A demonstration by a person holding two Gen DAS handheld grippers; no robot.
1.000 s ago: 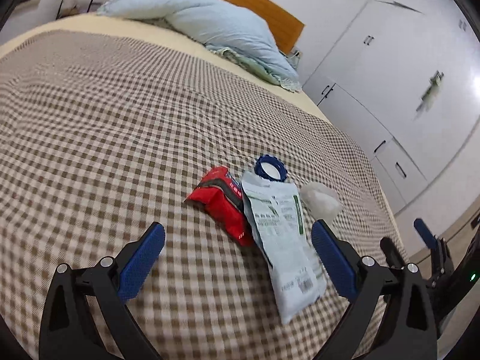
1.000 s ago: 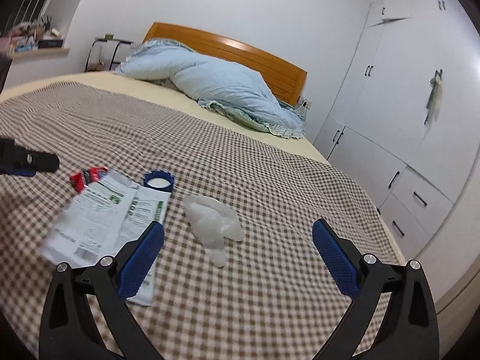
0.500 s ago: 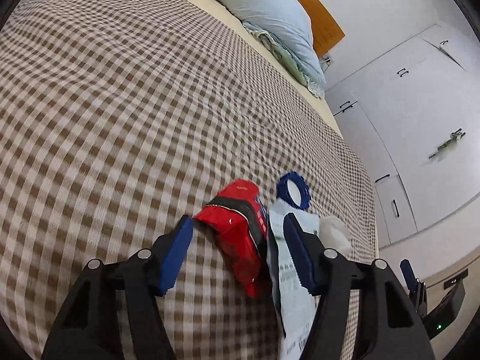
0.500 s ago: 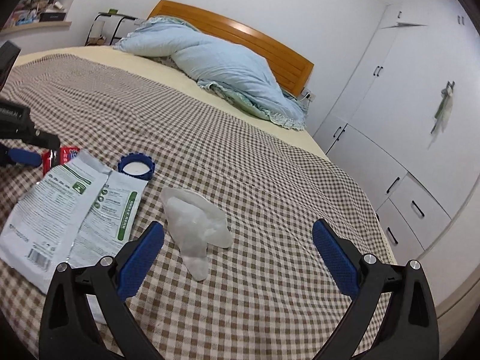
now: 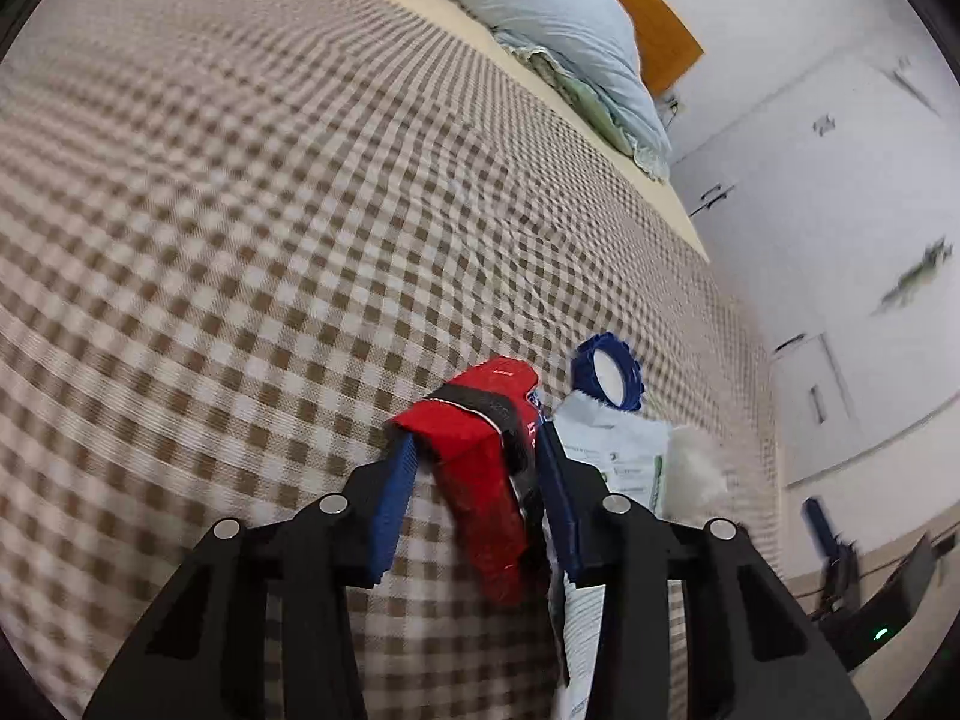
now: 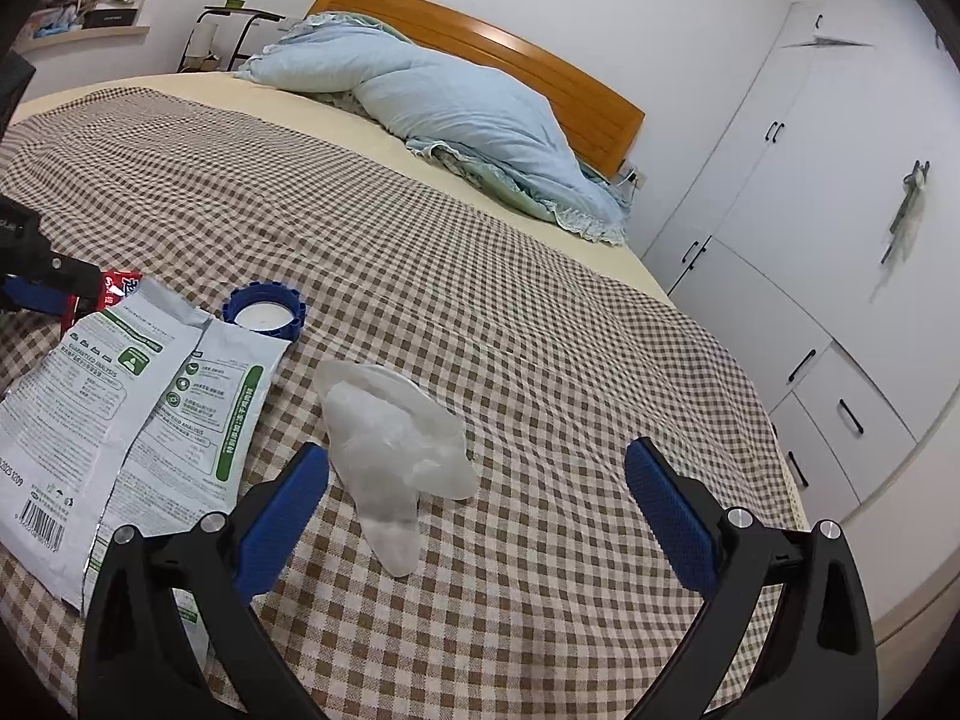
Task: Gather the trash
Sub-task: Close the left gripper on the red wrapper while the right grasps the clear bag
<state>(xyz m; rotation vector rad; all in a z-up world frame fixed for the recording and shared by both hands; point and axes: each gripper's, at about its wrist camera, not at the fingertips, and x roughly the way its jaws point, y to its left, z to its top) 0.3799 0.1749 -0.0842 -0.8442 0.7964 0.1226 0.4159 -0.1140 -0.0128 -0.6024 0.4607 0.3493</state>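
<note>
On the checked bedspread (image 6: 540,312), left jaws have just been closing around the red wrapper (image 5: 480,456); right jaws released.

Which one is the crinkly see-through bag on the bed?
Find the checked bedspread, then the big white-and-green pouch near its front edge. Just right of that pouch and the blue cap lies the clear plastic bag: the only milky, see-through thing there, with no printing.

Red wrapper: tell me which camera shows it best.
The left wrist view. There the red wrapper fills the centre, standing between the left tool's blue pads, which have just been closing around it. The right wrist view shows only a small red corner at the left edge, behind the white pouch.
</note>
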